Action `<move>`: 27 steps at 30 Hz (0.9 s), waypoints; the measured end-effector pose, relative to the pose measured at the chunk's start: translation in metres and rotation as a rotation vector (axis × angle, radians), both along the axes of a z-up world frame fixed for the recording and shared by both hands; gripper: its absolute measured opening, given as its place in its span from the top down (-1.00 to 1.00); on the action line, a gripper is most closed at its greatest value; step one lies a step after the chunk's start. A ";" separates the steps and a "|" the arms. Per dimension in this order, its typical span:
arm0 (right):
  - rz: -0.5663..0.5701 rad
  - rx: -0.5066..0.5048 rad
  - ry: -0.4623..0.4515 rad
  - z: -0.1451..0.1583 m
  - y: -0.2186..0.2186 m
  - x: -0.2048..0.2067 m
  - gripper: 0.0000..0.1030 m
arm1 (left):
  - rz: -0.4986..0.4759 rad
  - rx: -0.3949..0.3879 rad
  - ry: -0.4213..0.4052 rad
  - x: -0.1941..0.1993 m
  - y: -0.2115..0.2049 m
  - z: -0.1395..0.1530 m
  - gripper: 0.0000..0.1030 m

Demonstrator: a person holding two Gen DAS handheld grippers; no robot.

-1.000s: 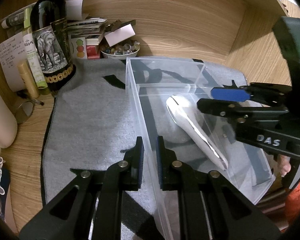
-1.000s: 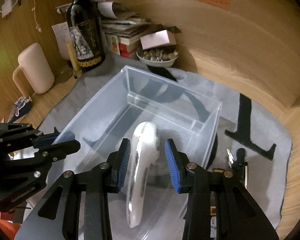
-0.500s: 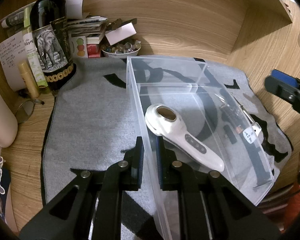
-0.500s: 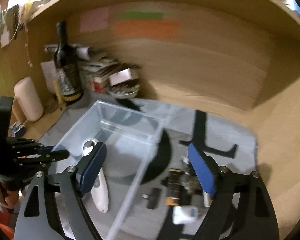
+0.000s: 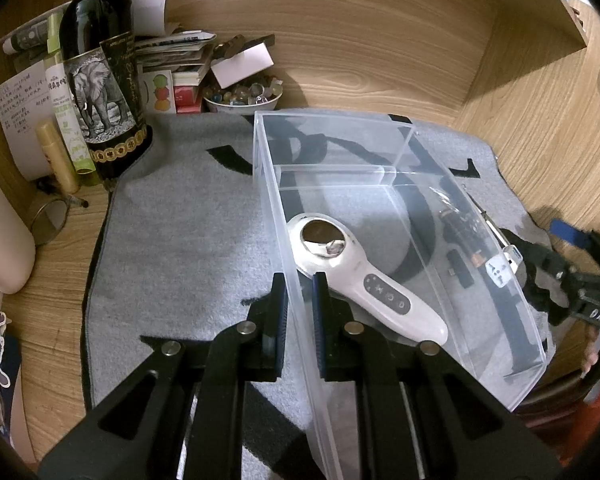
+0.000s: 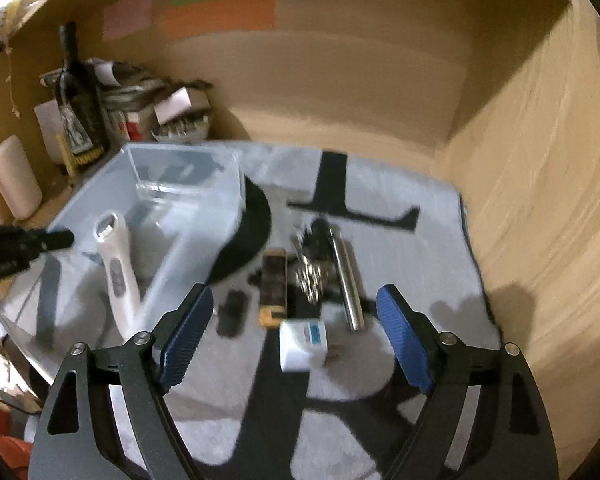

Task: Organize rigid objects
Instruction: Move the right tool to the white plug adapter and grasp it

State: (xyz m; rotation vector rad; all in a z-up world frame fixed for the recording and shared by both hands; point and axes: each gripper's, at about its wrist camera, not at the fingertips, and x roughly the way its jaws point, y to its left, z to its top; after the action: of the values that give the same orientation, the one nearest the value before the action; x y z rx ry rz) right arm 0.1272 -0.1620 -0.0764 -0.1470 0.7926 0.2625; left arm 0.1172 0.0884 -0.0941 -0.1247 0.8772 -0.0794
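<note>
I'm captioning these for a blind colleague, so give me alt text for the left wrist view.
The left gripper is clamped on the near wall of a clear plastic bin that sits on a grey mat and holds a white handheld device. A dark bottle and clutter stand at the back left, and the right gripper shows at the right edge.

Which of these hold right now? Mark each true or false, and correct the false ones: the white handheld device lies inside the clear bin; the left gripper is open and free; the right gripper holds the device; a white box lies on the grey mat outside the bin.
1. The white handheld device lies inside the clear bin. True.
2. The left gripper is open and free. False: it is shut on the bin's near wall.
3. The right gripper holds the device. False: it is open and empty over the grey mat.
4. A white box lies on the mat outside the bin. True.
</note>
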 end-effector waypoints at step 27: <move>-0.048 0.133 0.167 -0.051 -0.022 0.019 0.16 | 0.004 -0.003 0.002 -0.001 0.002 0.000 0.77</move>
State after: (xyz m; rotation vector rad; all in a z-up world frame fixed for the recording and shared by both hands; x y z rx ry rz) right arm 0.1467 -0.1838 -0.1271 0.0195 0.9401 0.2840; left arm 0.1165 0.0905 -0.0943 -0.1298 0.8790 -0.0766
